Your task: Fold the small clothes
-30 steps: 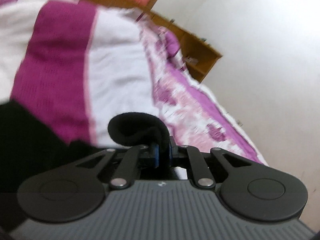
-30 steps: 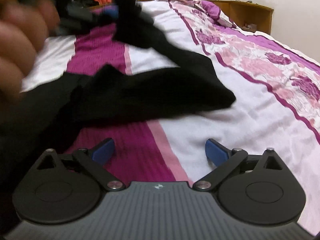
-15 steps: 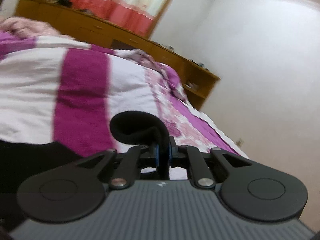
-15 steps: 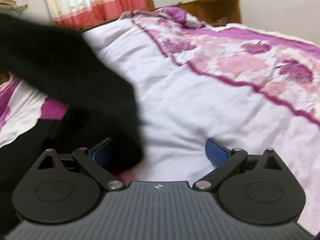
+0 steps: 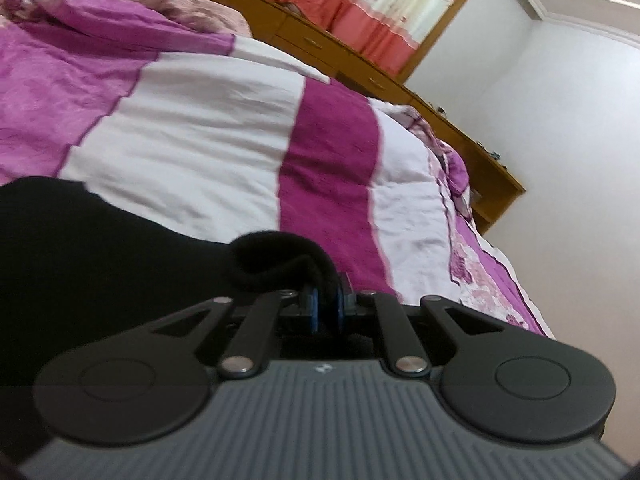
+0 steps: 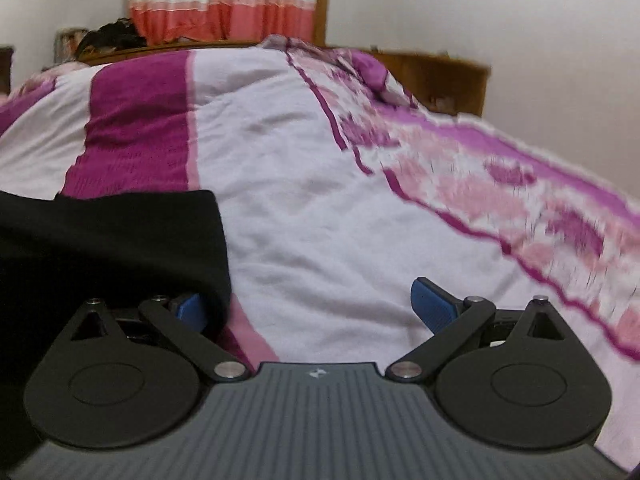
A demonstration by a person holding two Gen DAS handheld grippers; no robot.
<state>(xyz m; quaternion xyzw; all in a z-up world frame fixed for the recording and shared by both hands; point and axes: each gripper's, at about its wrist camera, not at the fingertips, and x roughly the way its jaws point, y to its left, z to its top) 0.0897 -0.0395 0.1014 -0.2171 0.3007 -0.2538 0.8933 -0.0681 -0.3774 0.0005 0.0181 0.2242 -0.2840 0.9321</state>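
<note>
Two tongs, one garment, one bed. Item: black garment (image 5: 100, 264), dark knit, lying on the purple-and-white bedspread (image 5: 208, 136) at the left of both wrist views, one rolled edge drawn up off the spread. Left tongs (image 5: 325, 307): jaws nearly together, blue pads pinching that rolled edge, a loop of cloth bulging above the pinch. Right tongs (image 6: 316, 304): jaws wide, nothing pressed between them; the left blue pad sits half under a hanging fold of the black garment (image 6: 112, 248), the right pad over bare white spread. Risks, as judged: the pinch is on a thin bunched edge, so a brisk pull could slip it free and drop the fold crooked; the loop suggests several layers may be caught, which would drag the whole piece rather than one flap; the free tongs hold nothing down, so the cloth may slide on the smooth spread; the draped fold could snag the open pad. Pose: both tongs point slightly downward across the bed toward the wooden headboard shelf (image 5: 460, 120), the left view canted, the right nearly level.
</note>
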